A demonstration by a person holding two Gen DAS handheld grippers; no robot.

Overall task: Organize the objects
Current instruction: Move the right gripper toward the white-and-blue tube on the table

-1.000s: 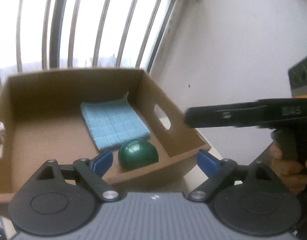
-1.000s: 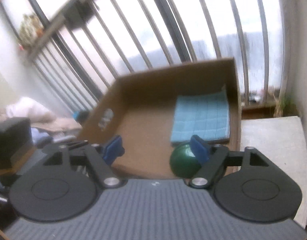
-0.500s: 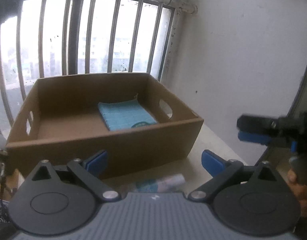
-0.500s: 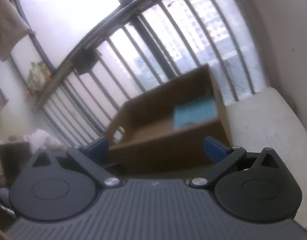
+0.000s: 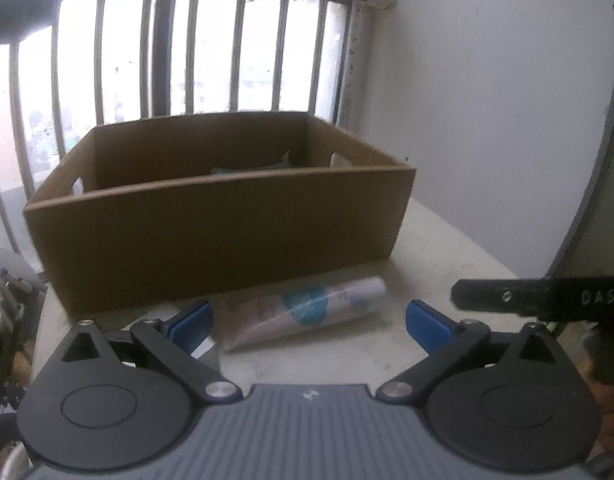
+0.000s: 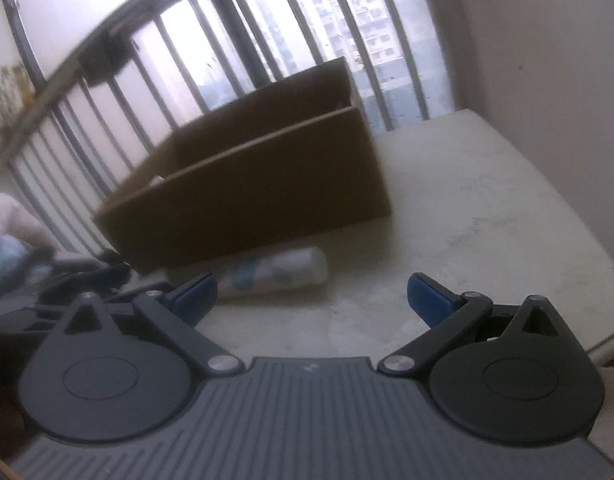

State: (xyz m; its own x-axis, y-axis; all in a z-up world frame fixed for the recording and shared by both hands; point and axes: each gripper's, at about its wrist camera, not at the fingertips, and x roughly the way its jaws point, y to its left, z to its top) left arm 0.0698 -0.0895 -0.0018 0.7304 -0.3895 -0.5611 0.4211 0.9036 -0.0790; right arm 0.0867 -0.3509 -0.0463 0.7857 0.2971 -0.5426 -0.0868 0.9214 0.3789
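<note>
A brown cardboard box [image 5: 227,220] stands on a pale table by the window; it also shows in the right wrist view [image 6: 267,184]. A strip of blue cloth [image 5: 247,168] shows over its front wall. A pale tube with blue print [image 5: 307,314] lies on the table in front of the box, also seen in the right wrist view [image 6: 275,270]. My left gripper [image 5: 309,322] is open and empty, low over the table just before the tube. My right gripper [image 6: 313,294] is open and empty, also facing the tube; one of its fingers [image 5: 539,296] shows in the left wrist view.
The table [image 6: 487,220] ends at a white wall [image 5: 487,100] on the right and at window bars [image 5: 211,52] behind the box. Dark clutter [image 5: 7,300] lies off the table's left edge.
Both grippers have pulled back and down from above the box to table level. The green ball and most of the blue cloth are now hidden by the box wall; the tube has come into view.
</note>
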